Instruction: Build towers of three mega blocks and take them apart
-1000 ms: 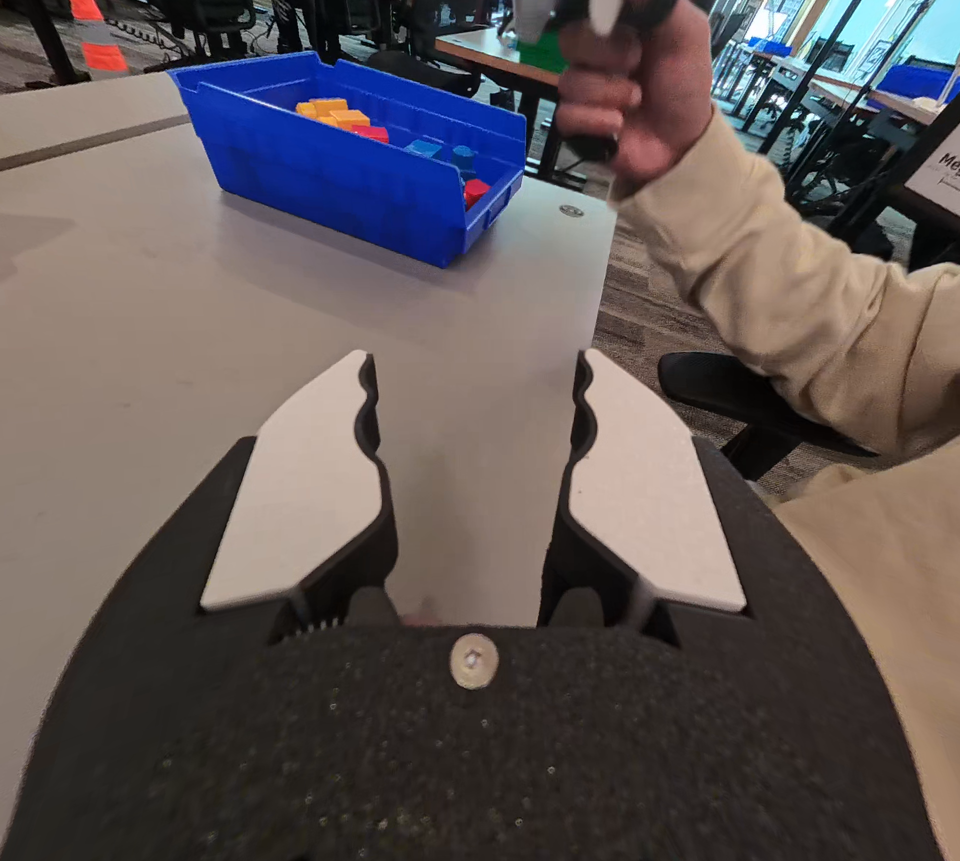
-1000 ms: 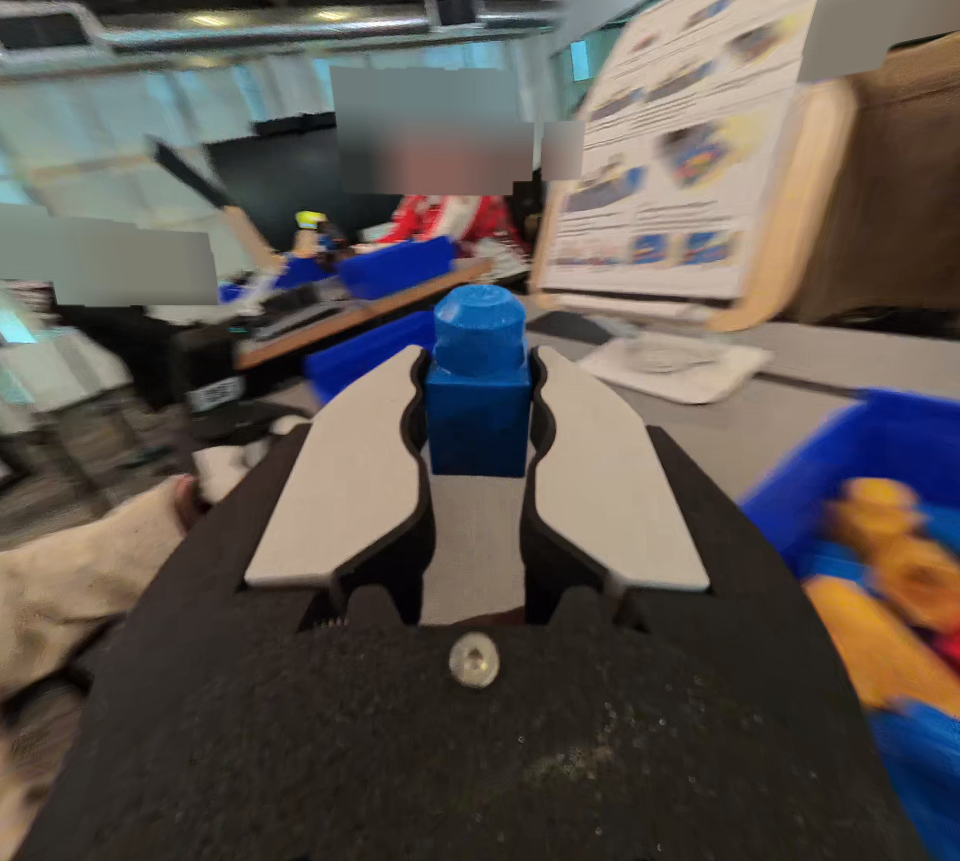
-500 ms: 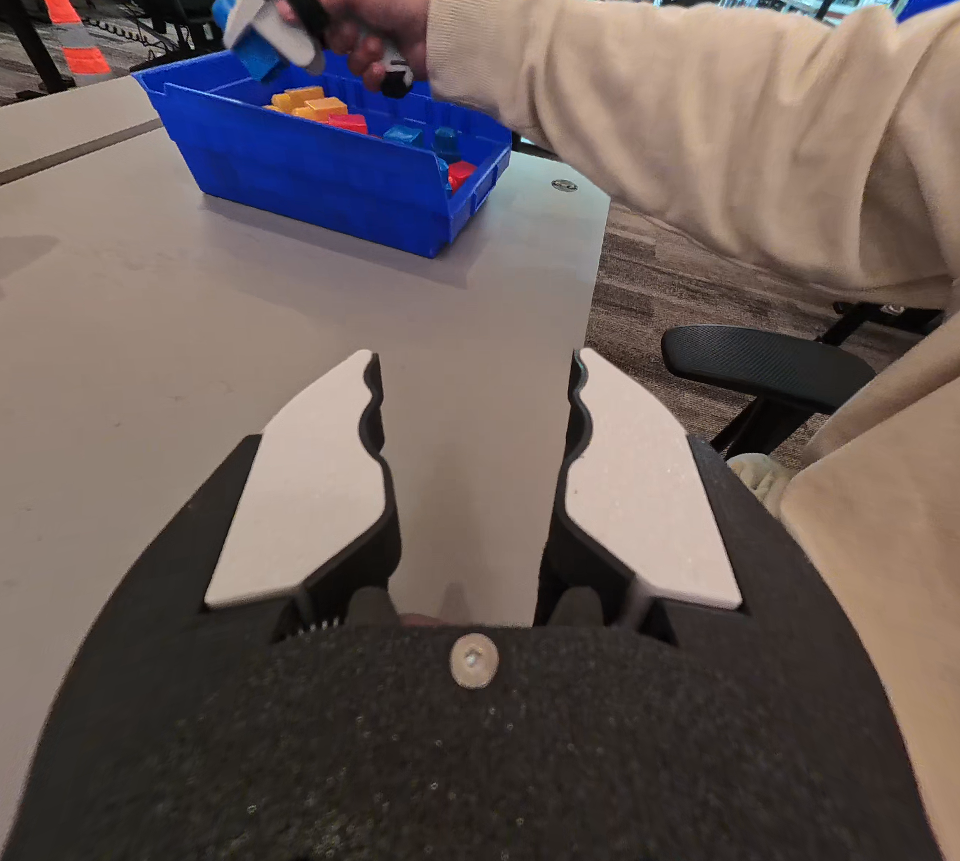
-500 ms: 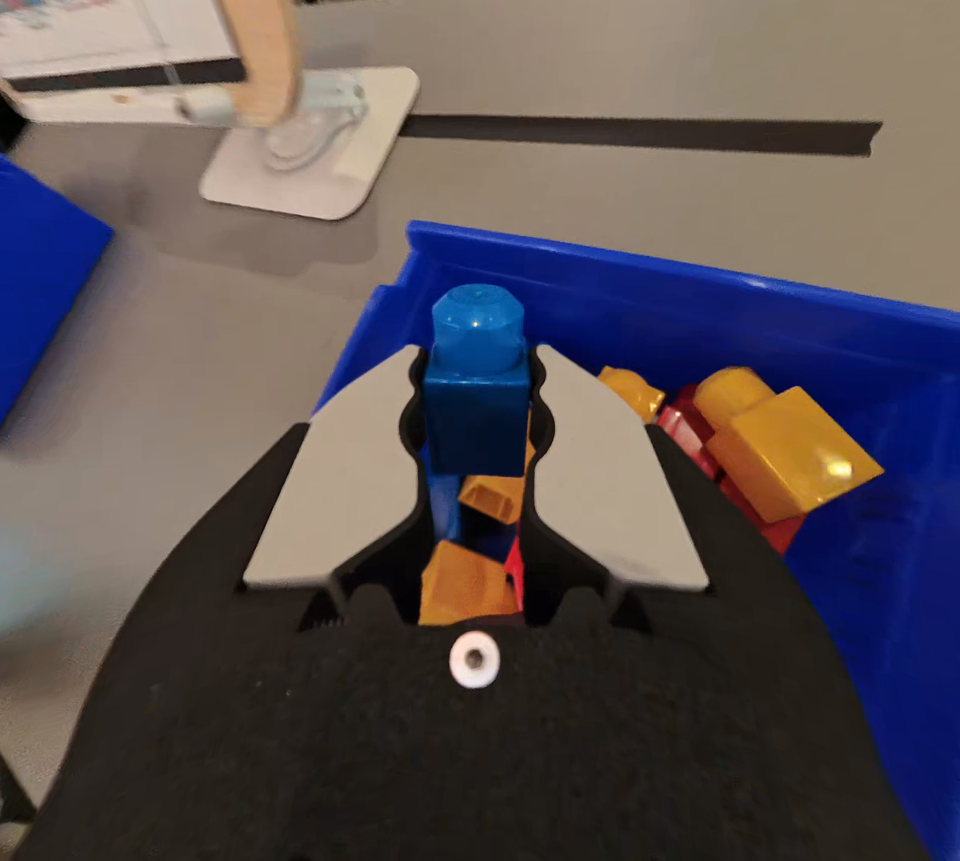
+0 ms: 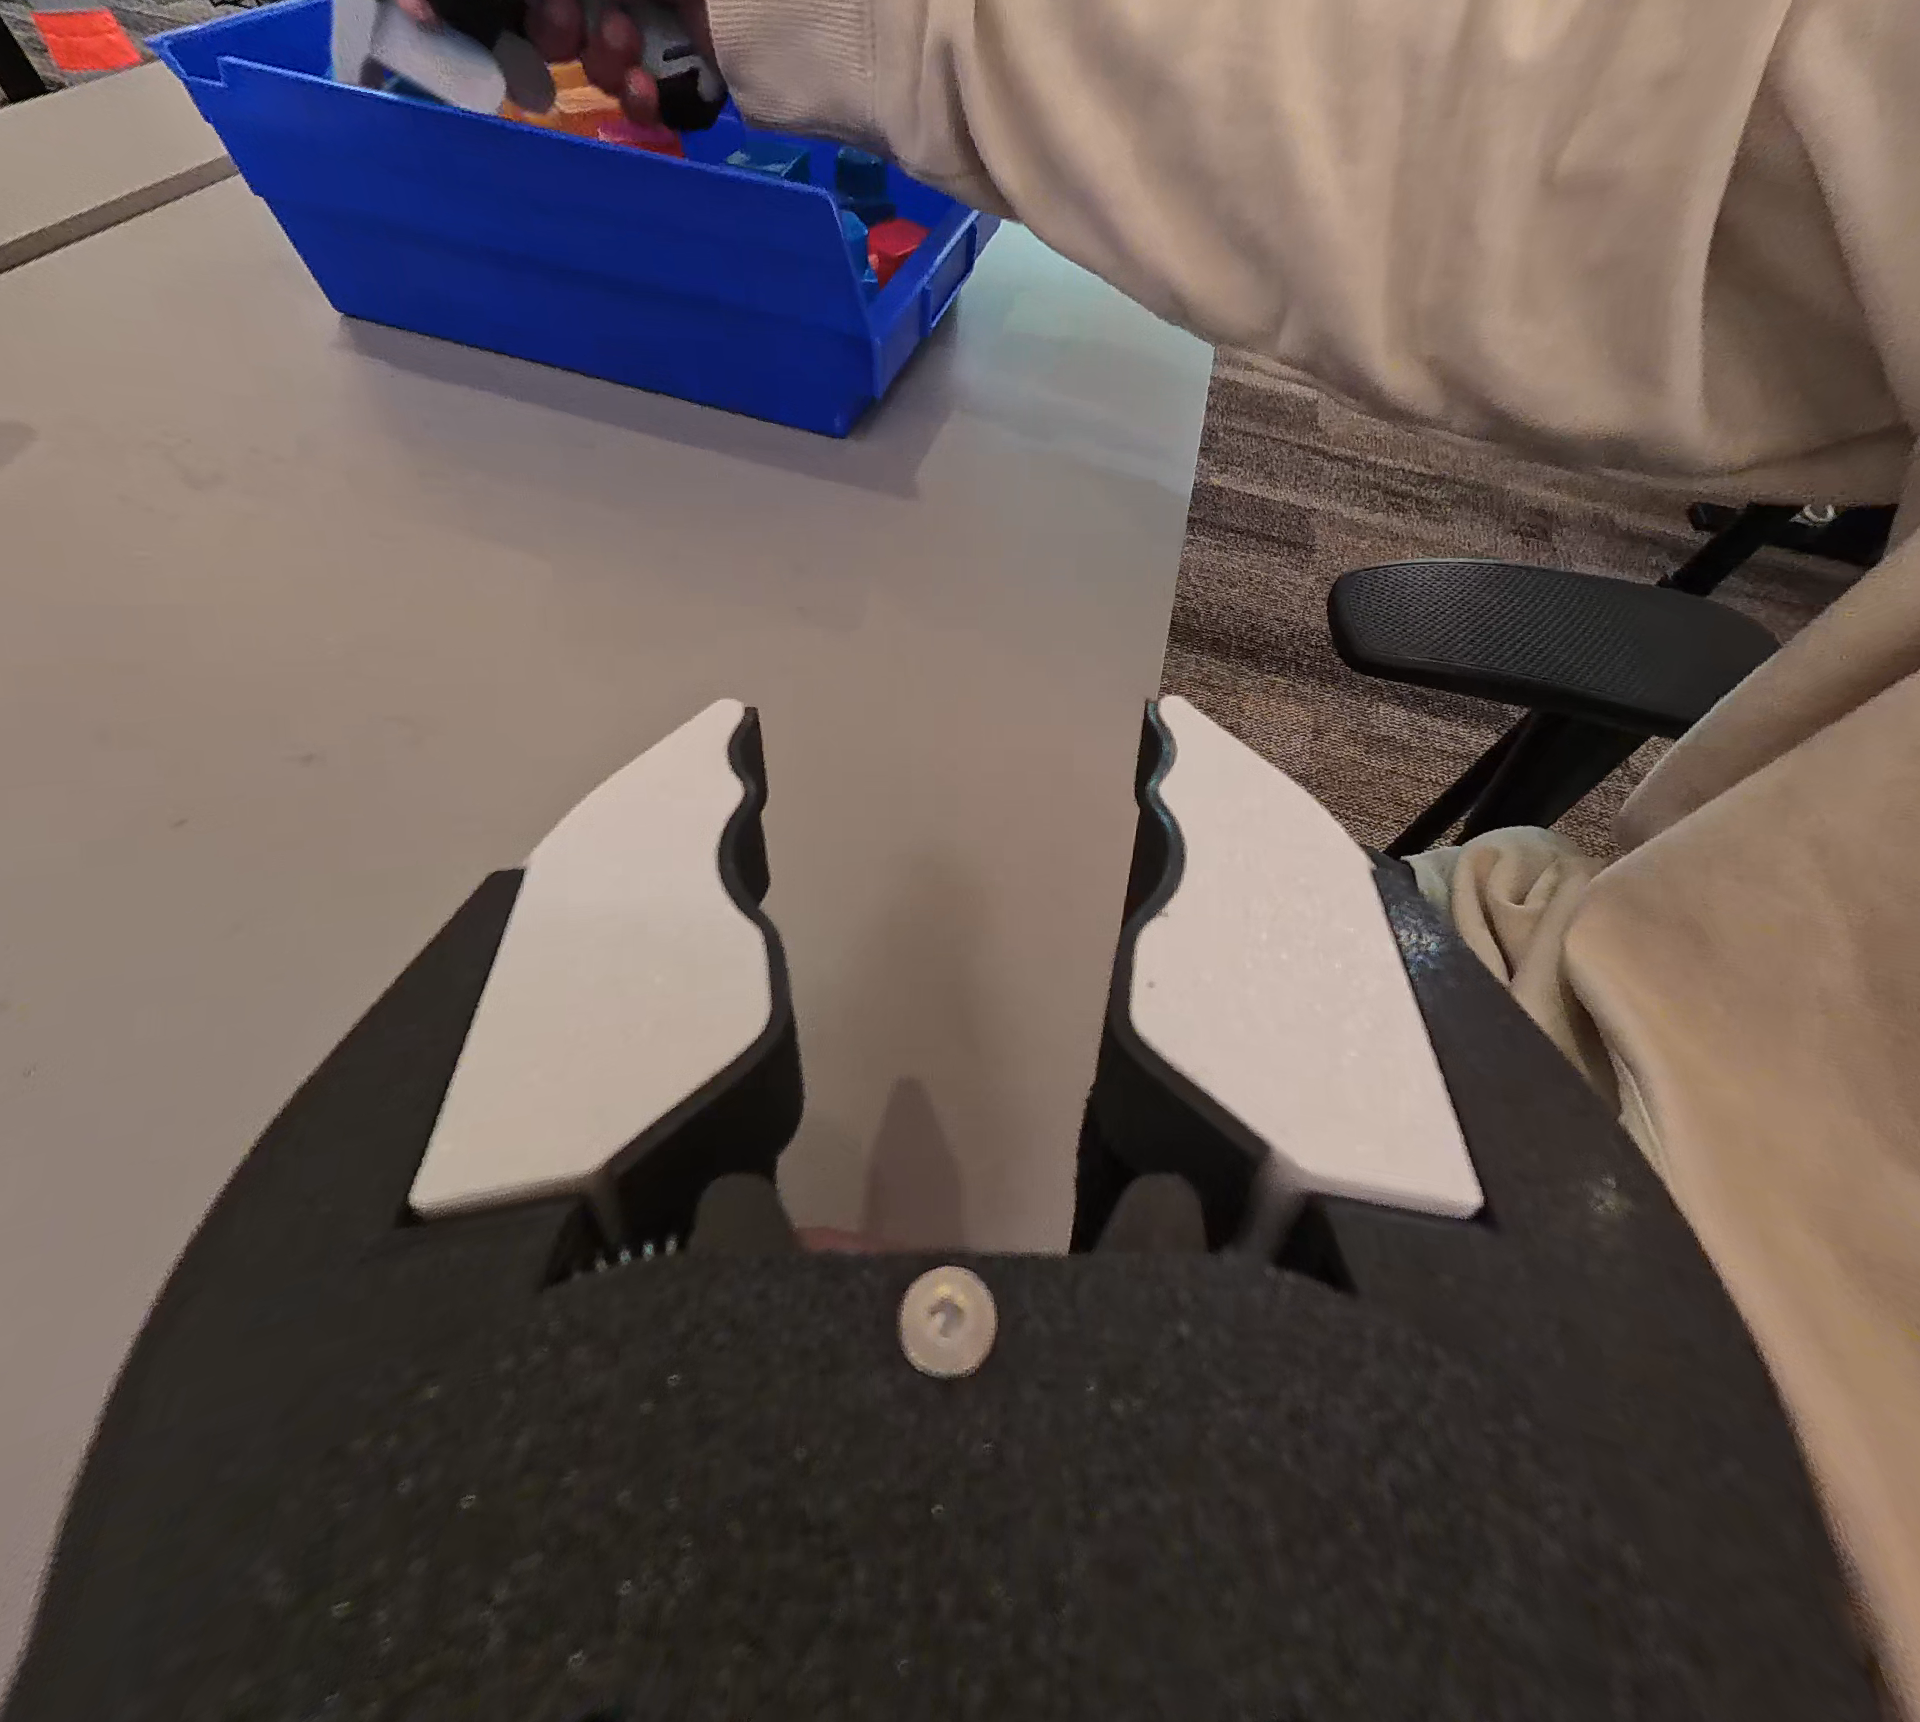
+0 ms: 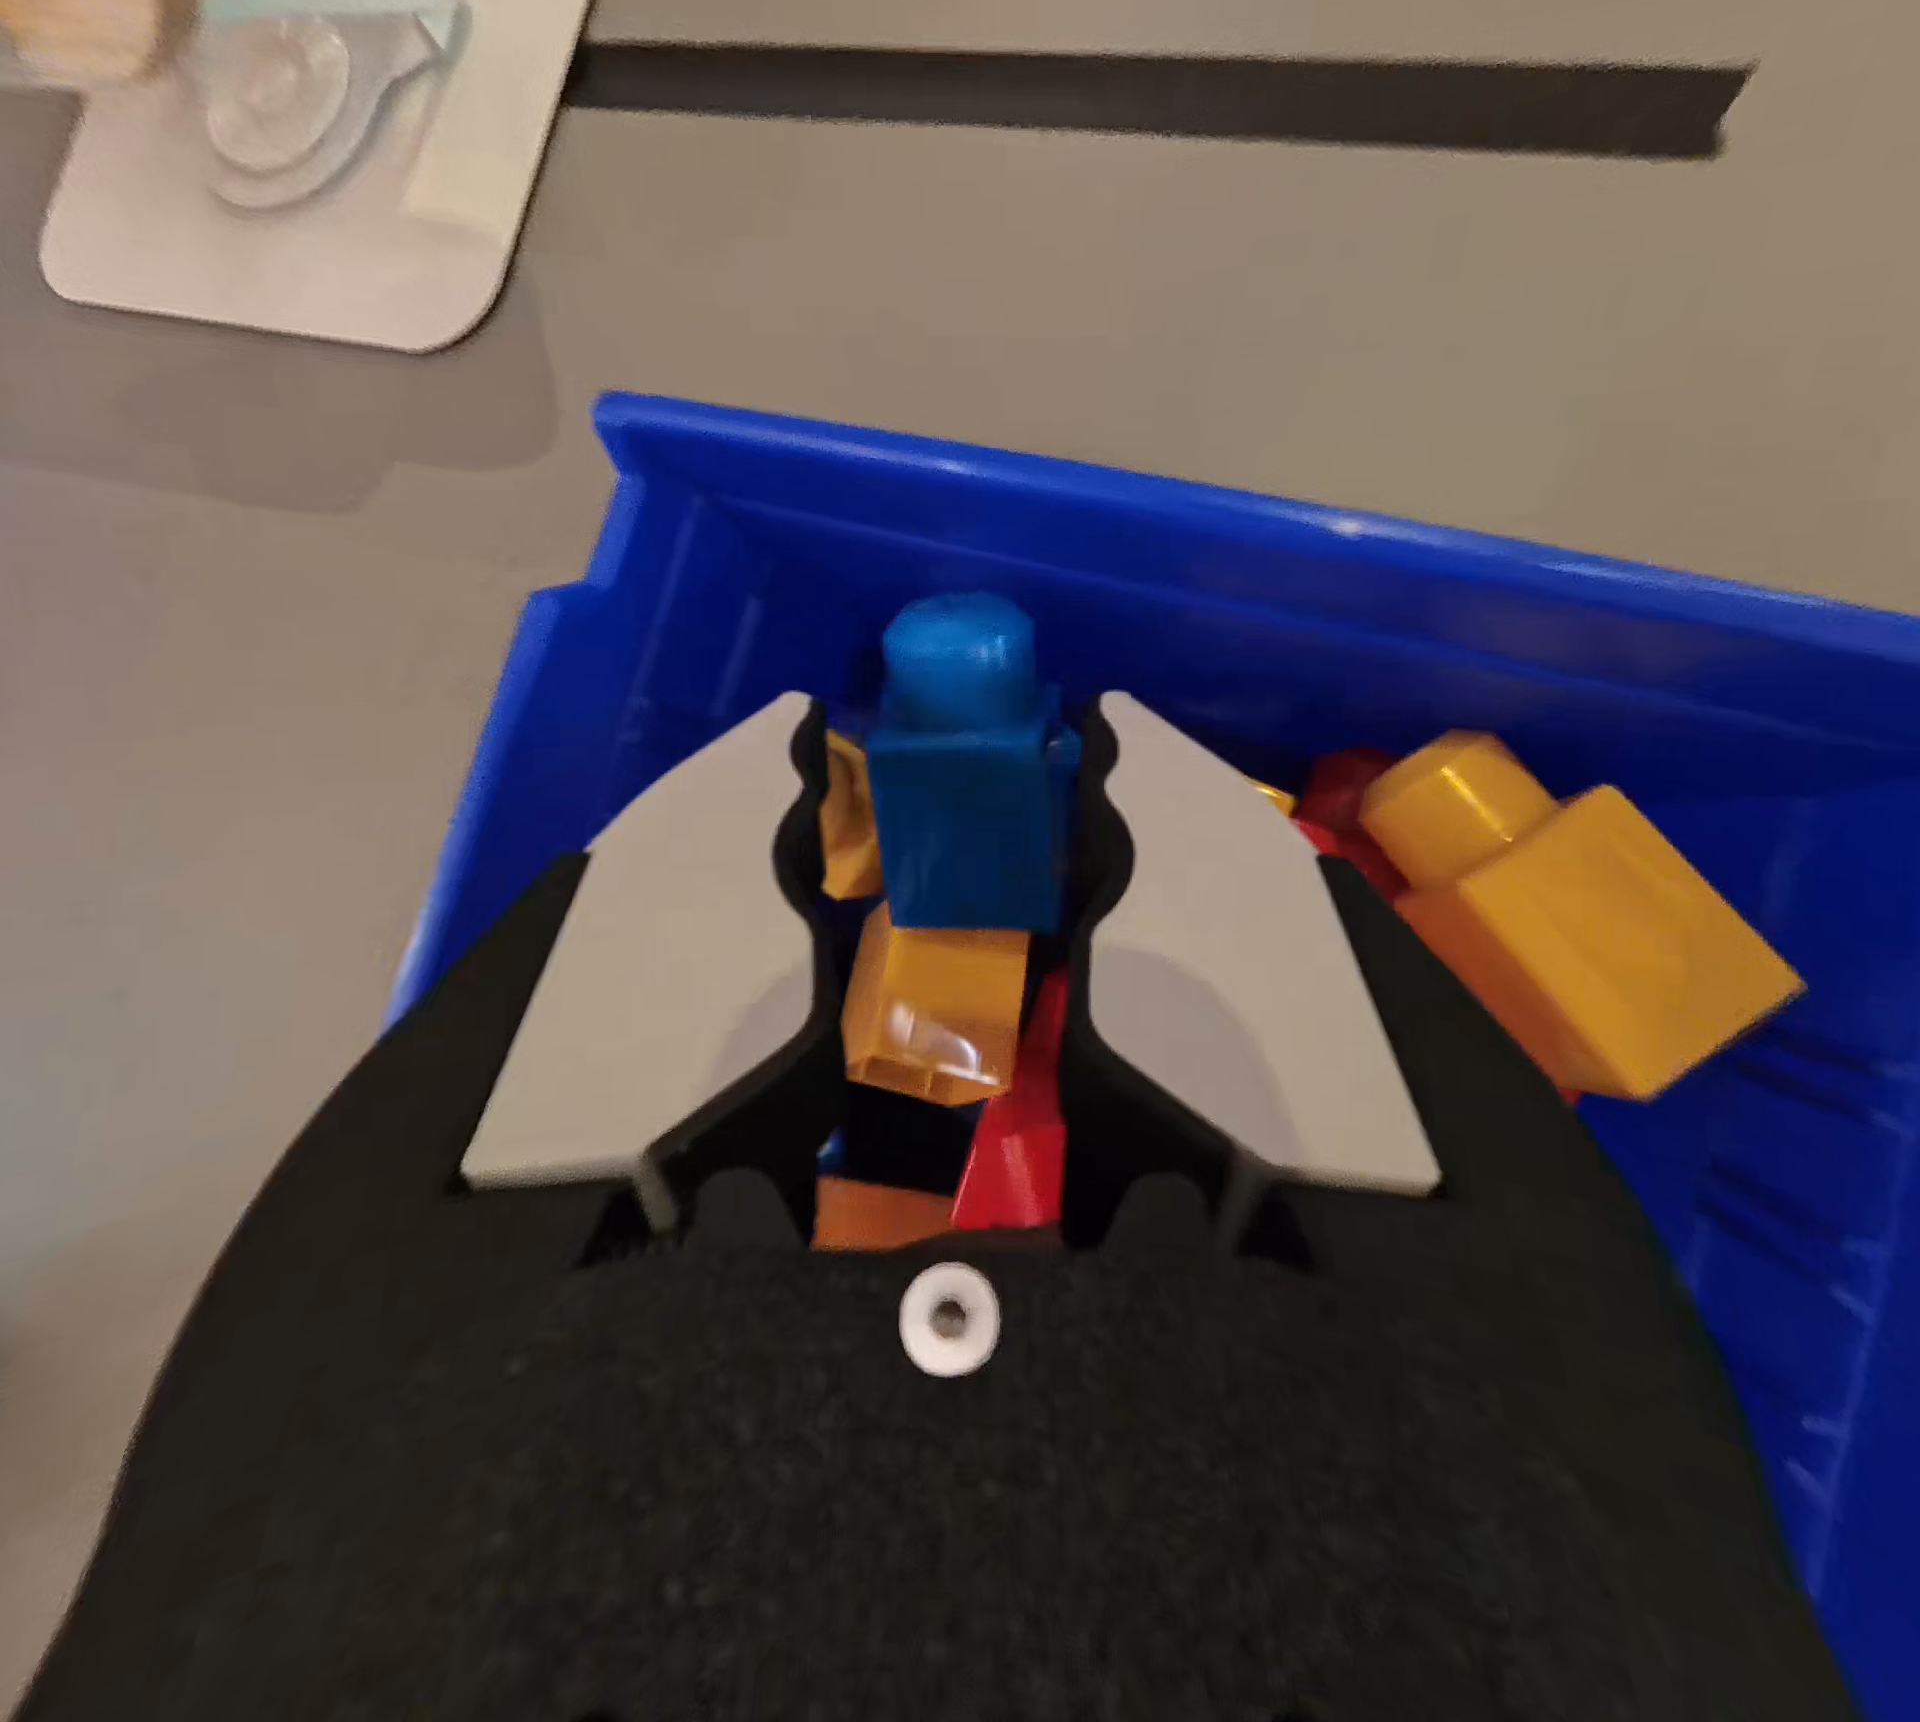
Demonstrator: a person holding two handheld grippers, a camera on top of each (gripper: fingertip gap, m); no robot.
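The right gripper hangs over the blue bin, jaws parted with a visible gap at the left pad beside the blue block, at twelve o'clock. Left gripper gapes, nothing between its fingers. Risk: the block could tumble askew onto the yellow block.

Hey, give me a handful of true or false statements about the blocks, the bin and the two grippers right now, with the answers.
1. The left gripper has its jaws apart over bare table. True.
2. The blue block stands on the table outside the bin. False: it is over the blue bin, between the right gripper jaws.
3. Yellow blocks lie in the bin. True.
4. The bin is green. False: it is blue.
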